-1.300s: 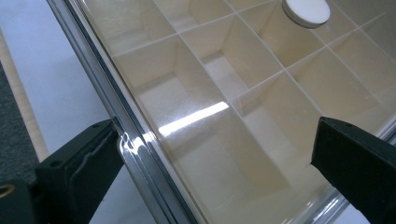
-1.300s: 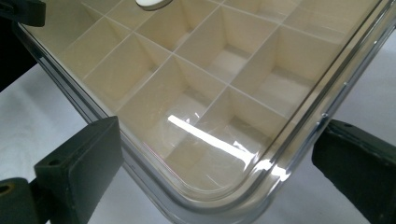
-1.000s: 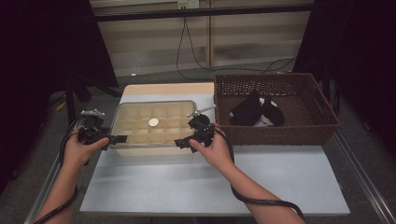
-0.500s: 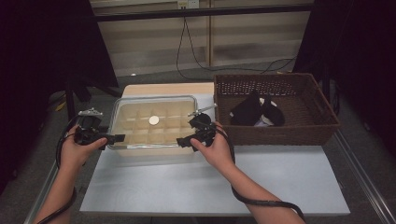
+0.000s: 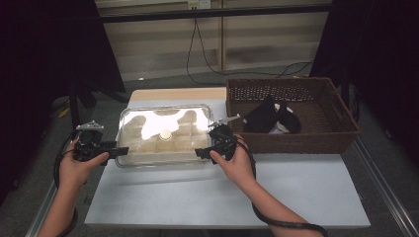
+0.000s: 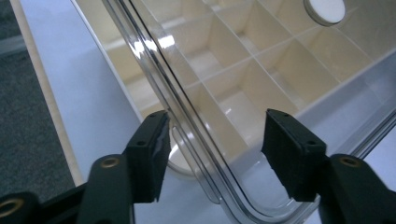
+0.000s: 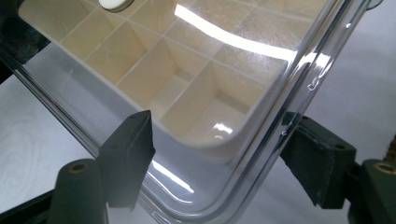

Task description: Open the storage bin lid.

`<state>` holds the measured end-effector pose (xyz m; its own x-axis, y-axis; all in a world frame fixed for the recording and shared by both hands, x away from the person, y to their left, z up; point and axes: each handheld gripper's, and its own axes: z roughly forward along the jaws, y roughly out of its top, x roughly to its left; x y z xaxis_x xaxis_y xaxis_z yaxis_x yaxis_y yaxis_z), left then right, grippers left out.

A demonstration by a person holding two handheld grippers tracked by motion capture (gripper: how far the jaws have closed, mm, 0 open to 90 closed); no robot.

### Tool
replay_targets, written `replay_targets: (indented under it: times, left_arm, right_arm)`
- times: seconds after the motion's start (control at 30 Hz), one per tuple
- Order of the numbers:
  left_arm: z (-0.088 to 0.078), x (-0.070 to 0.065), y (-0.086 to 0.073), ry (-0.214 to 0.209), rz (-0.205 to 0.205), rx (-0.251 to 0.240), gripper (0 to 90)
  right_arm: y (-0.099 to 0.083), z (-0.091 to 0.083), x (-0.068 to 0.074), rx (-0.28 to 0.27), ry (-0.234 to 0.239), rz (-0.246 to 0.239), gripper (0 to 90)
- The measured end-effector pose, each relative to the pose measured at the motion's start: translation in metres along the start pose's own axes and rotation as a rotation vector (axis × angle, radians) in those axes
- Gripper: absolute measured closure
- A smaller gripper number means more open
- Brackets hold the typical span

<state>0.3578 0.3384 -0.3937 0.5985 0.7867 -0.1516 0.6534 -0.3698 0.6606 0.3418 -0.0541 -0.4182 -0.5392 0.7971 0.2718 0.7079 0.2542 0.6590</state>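
We are looking at what seems to be a lab or recording room set up for handling trials, not a home. A plain white counter (image 5: 276,192) is standing on a grey carpeted floor (image 5: 163,81), with dark curtains (image 5: 44,54) hanging at the left and right. Closed blinds (image 5: 158,44) are covering the far wall, and black cables (image 5: 195,54) are hanging down from a socket up there. A metal rail (image 5: 383,182) is running along the floor at the right. Each of the person's hands is gripping a cabled tool (image 5: 213,148).
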Motion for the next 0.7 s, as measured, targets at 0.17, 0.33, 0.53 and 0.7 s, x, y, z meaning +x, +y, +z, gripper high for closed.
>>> replay_targets:
  times: [0.17,0.33,0.53,0.7]
  left_arm:
    - [-0.003,-0.006,-0.004,-0.014,0.007,-0.003,47.0]
    - [-0.007,-0.018,-0.010,-0.035,0.016,-0.014,51.7]
    - [-0.010,-0.031,-0.018,-0.058,0.026,-0.006,54.4]
    - [-0.013,-0.039,-0.027,-0.076,0.038,-0.012,56.8]
  right_arm:
    - [-0.008,-0.005,-0.004,0.000,0.007,0.016,30.5]
    - [-0.018,-0.015,-0.007,0.002,0.010,0.011,32.8]
    - [-0.035,-0.024,-0.013,0.005,0.041,0.039,35.3]
    - [-0.046,-0.029,-0.014,0.015,0.049,0.040,37.4]
